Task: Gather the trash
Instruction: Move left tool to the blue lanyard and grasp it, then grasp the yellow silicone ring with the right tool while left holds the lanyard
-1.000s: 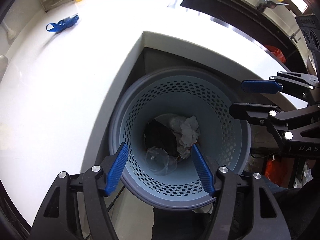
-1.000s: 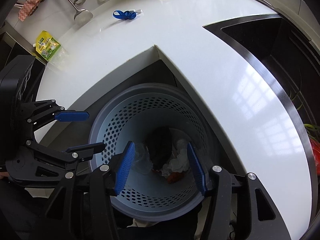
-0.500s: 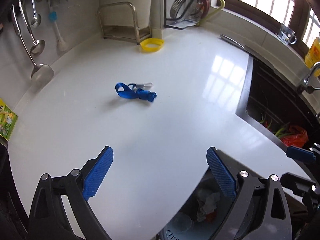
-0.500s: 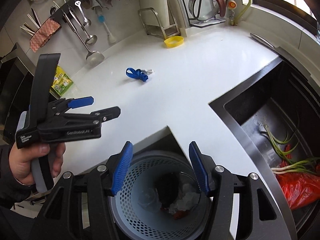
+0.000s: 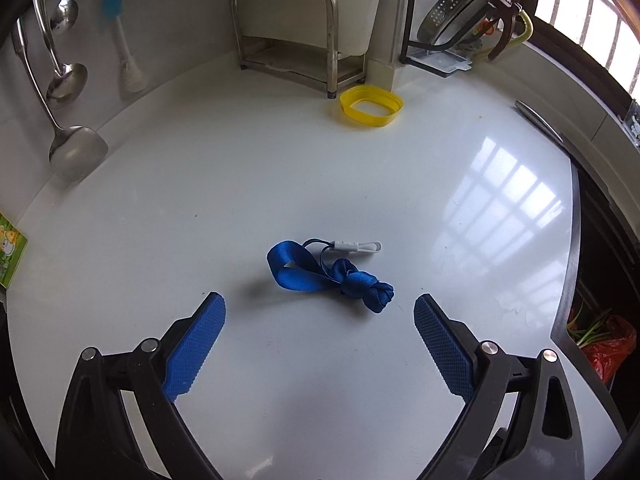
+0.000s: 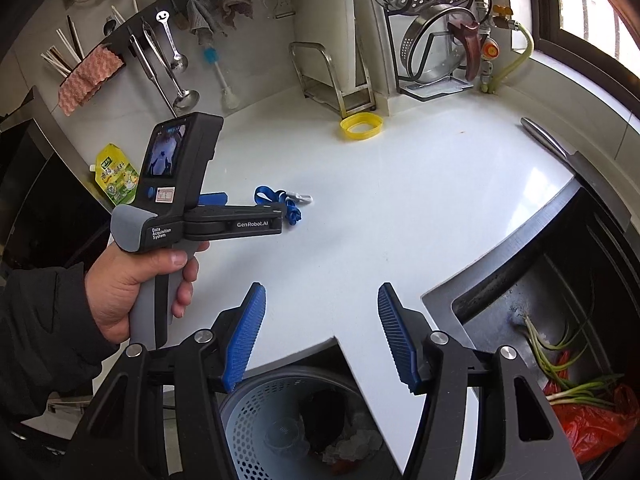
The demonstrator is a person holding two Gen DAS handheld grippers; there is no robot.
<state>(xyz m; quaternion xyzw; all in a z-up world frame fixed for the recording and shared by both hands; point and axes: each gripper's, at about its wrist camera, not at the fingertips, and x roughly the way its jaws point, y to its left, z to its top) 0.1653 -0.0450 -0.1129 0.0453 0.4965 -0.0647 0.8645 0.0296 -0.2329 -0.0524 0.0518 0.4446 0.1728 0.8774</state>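
Note:
A blue lanyard (image 5: pixel 320 274) with a white clip lies bunched on the white counter (image 5: pixel 280 168). My left gripper (image 5: pixel 318 303) hangs just short of it, tilted down, jaws wide open and nothing between them. In the right wrist view a hand holds that left gripper (image 6: pixel 254 207) with its fingers pointing at the lanyard (image 6: pixel 280 199). My right gripper (image 6: pixel 322 290) is open and empty over the counter's inner corner. Below it stands a grey perforated bin (image 6: pixel 256 408) holding crumpled paper, a clear cup and dark scraps.
A yellow plastic ring (image 5: pixel 371 109) lies near a metal rack (image 5: pixel 286 32) at the back. Ladles (image 5: pixel 76 148) and a brush hang on the left wall. On the right, a dark sink (image 6: pixel 500 292) holds spring onions and a red bag (image 6: pixel 592 420). A green pouch (image 6: pixel 116 176) sits far left.
Both grippers rose from over the bin and swung out above the counter. The left one opened wider and came close to the lanyard.

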